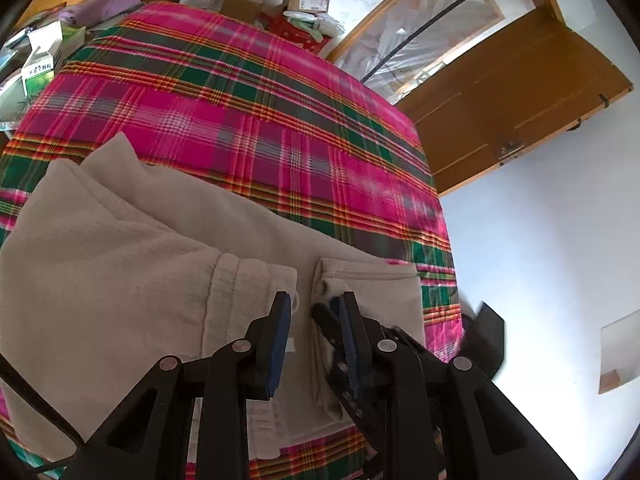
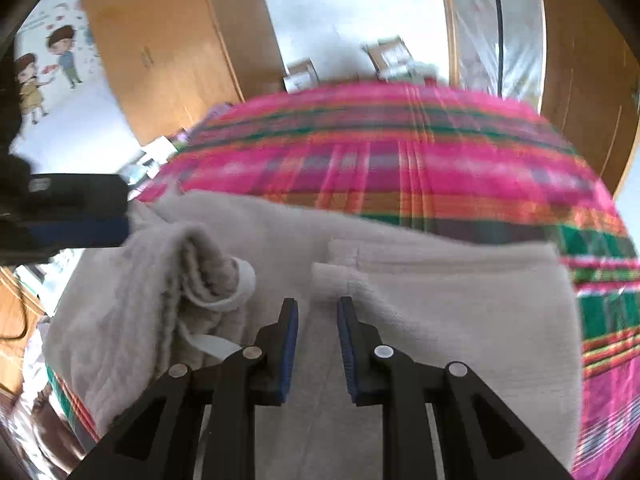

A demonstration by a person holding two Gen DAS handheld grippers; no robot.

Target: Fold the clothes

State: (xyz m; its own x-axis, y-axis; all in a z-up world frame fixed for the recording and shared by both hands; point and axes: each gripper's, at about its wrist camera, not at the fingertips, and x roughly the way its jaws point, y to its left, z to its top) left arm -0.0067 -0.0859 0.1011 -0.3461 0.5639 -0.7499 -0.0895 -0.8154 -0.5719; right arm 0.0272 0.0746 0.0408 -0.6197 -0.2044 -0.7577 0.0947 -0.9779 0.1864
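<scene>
black two-finger left gripper (image 1: 314,300) with blue pads hangs nearest, over the near hem of a thick beige fleece garment (image 1: 120,248). jaws narrowly parted, nothing between the pads. right gripper (image 2: 318,304) is much the same: jaws at a narrow gap, bare beige cloth showing through, no pinch visible. its view is blurred.

garment lies on the near part of a bed under a pink, green and orange plaid cover (image 1: 248,112), partly folded. two ribbed cuff ends (image 1: 256,276) sit side by side just ahead of the left gripper's tips. in the right view one bunched, ribbed section (image 2: 192,268) stands up in a lump at the left, while a flatter folded panel (image 2: 460,300) lies to the right.

handling, as a judgement: soft, limp, fairly bulky, light enough for one grip; it will sag and drag rather than hold shape. fleece is not slippery. best hold looks like the doubled ribbed hem or a panel corner, pinching through all layers so none slides loose.
</scene>
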